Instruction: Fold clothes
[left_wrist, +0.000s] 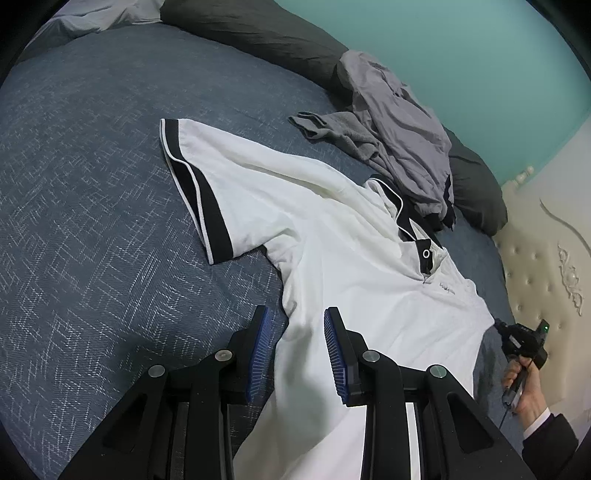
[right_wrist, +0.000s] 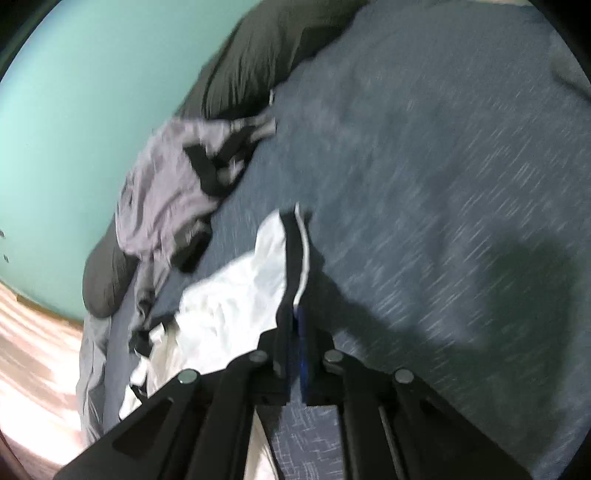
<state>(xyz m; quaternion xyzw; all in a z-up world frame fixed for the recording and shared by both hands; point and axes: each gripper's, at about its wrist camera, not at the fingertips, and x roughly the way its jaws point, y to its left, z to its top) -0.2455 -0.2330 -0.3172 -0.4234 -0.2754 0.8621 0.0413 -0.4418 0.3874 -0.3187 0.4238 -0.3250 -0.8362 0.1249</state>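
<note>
A white polo shirt (left_wrist: 332, 251) with black trim lies spread on the blue bedspread (left_wrist: 92, 221), one sleeve (left_wrist: 199, 192) stretched to the left. My left gripper (left_wrist: 295, 350) is open, its blue pads straddling the shirt's side edge below the armpit. My right gripper (right_wrist: 293, 347) is shut on the other sleeve's black-and-white cuff (right_wrist: 295, 258) and holds it lifted over the bed; this view is blurred. The right gripper also shows in the left wrist view (left_wrist: 524, 339), held in a hand at the shirt's far side.
A crumpled grey garment (left_wrist: 399, 140) lies by the shirt's collar, also seen in the right wrist view (right_wrist: 166, 192). Dark pillows (left_wrist: 258, 33) line the teal wall (left_wrist: 461, 55). A cream tufted headboard (left_wrist: 546, 266) stands at right.
</note>
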